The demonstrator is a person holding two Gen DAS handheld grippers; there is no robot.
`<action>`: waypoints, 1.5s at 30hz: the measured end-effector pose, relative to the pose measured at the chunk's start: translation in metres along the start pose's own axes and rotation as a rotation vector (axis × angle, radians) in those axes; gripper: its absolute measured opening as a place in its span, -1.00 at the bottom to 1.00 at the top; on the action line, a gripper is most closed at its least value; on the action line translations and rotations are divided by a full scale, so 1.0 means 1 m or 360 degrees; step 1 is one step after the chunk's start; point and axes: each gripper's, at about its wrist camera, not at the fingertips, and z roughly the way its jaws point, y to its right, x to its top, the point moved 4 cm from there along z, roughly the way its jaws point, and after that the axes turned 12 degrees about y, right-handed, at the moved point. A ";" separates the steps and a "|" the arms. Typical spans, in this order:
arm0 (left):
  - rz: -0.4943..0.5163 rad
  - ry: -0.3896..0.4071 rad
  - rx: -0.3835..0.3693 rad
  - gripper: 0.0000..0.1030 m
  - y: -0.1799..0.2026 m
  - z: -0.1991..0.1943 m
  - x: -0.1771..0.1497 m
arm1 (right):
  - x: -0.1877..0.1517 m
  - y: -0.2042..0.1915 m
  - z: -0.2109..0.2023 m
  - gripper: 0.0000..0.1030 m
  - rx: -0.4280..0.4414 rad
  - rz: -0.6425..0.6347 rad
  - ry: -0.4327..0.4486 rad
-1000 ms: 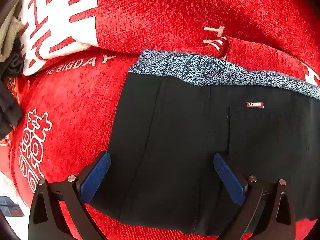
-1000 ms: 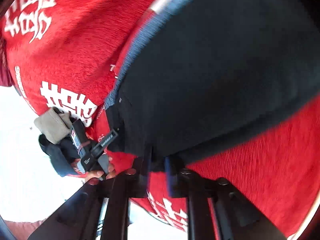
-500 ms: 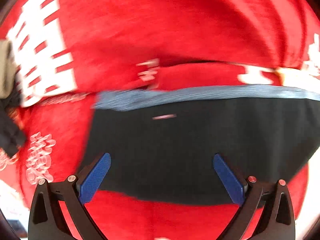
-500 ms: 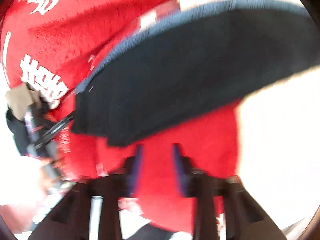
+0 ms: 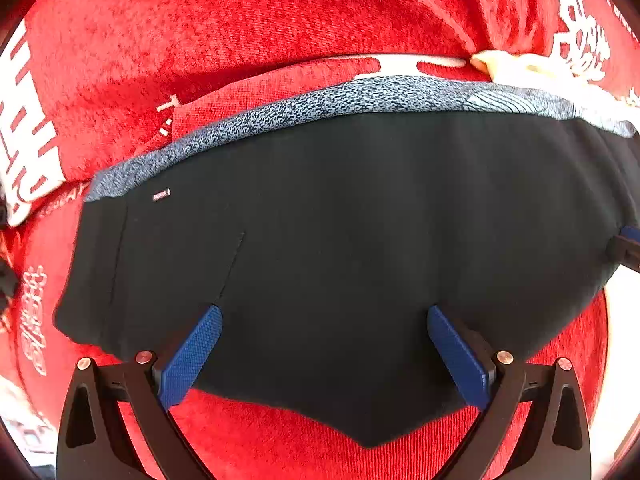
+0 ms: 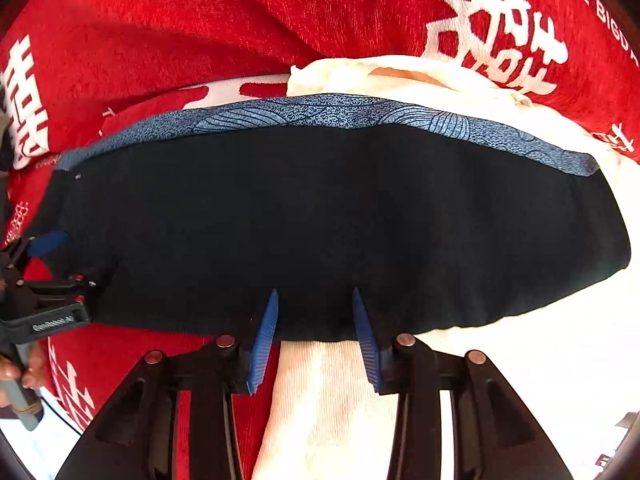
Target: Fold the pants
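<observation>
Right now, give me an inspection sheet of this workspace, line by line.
Surface: red blanket with white printed characters, creased.
Job's things: black pants lying flat on it, blue-grey patterned waistband on the far edge.
Clutter: cream cloth bunched beyond the waistband and running under the pants' near edge.
Grippers: left gripper wide open over the pants, nothing between the pads. Right gripper jaws have just been closing, part open at the pants' near edge, not pressing fabric.
Cables: thin dark cable below the hand holding the left gripper.
Surroundings: bright, washed out.
</observation>
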 end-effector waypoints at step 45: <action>-0.0093 -0.0186 0.0057 1.00 0.006 -0.020 0.015 | -0.059 0.053 -0.071 0.03 0.0162 0.0683 -0.0171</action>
